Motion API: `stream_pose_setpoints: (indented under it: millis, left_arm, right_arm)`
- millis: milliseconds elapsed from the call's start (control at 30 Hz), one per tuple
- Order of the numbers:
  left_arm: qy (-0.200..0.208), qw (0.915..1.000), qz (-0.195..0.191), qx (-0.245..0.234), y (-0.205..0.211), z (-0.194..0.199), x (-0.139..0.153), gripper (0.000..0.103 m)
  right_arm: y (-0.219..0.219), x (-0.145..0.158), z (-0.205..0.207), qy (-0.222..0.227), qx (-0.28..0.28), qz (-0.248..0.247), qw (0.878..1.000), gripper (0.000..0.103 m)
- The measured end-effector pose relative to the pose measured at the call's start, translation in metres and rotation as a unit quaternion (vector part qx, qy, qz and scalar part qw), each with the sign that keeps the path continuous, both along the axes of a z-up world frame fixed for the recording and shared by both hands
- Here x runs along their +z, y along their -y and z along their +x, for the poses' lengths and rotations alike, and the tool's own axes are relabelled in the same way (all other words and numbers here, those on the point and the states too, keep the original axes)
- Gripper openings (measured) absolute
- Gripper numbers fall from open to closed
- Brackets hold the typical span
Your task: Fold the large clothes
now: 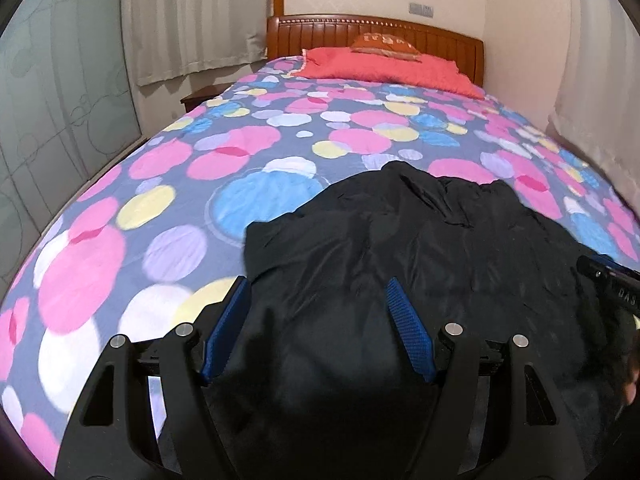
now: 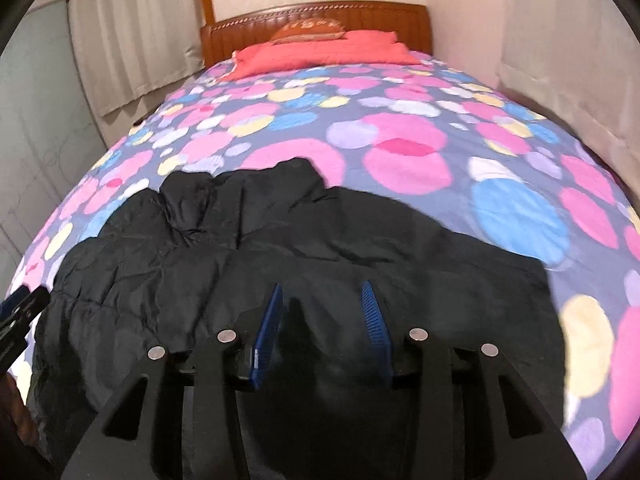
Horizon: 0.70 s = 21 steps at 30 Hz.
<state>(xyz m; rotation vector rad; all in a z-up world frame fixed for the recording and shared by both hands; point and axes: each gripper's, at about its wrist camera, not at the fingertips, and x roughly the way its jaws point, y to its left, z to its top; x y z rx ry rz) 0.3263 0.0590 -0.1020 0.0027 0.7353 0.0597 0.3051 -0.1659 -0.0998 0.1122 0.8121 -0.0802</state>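
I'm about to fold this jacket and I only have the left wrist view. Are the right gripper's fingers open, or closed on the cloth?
Observer: Open. In the right wrist view the right gripper has its fingers apart above the black jacket, and the pads press on nothing.
Operator: And where does the jacket's right edge end? It's cut off for me.
Observer: It ends on the spotted bedspread, next to a yellow circle, with more bedspread showing beyond it.
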Motion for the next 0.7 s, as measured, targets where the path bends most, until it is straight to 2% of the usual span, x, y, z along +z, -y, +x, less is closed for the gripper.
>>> stream_pose_setpoints:
  millis: [33, 133, 200, 267, 367, 467, 567, 633, 667, 700]
  left_arm:
    - [-0.008, 0.9999, 0.008, 0.0, 0.004, 0.008, -0.006, 0.07]
    - [-0.072, 0.9969, 0.033, -0.003, 0.012, 0.033, -0.041, 0.07]
    - [-0.083, 0.996, 0.032, -0.005, 0.012, 0.038, -0.053, 0.07]
    - [-0.081, 0.996, 0.039, -0.004, 0.012, 0.036, -0.053, 0.07]
    - [-0.072, 0.9964, 0.045, 0.008, 0.011, 0.024, -0.036, 0.067]
    - [-0.026, 0.9995, 0.015, 0.01, 0.01, 0.013, -0.011, 0.068]
    - [-0.007, 0.9995, -0.013, -0.026, 0.028, 0.019, -0.003, 0.071]
    - [-0.03, 0.9987, -0.012, -0.038, 0.042, 0.031, -0.018, 0.071]
    - [-0.068, 0.9966, -0.005, -0.046, 0.05, 0.041, -0.035, 0.07]
    - [-0.088, 0.995, 0.008, -0.046, 0.055, 0.045, -0.048, 0.07]
  right_arm:
    - [-0.004, -0.006, 0.006, -0.008, 0.002, -0.008, 1.0, 0.042]
    - [-0.009, -0.033, 0.019, -0.036, 0.007, -0.023, 0.999, 0.042]
    - [-0.009, -0.039, 0.02, -0.037, 0.008, -0.021, 0.999, 0.042]
    - [-0.011, -0.036, 0.02, -0.043, 0.008, -0.029, 0.999, 0.042]
    - [-0.013, -0.021, 0.015, -0.04, 0.0, -0.029, 0.999, 0.042]
    - [-0.026, -0.001, 0.008, -0.001, 0.011, -0.025, 1.0, 0.043]
    - [-0.056, 0.0, 0.018, 0.001, 0.05, -0.024, 0.998, 0.043]
    - [-0.069, -0.012, 0.029, -0.016, 0.064, -0.03, 0.997, 0.043]
    - [-0.075, -0.028, 0.037, -0.044, 0.066, -0.037, 0.996, 0.043]
    - [-0.075, -0.038, 0.04, -0.051, 0.066, -0.042, 0.996, 0.043]
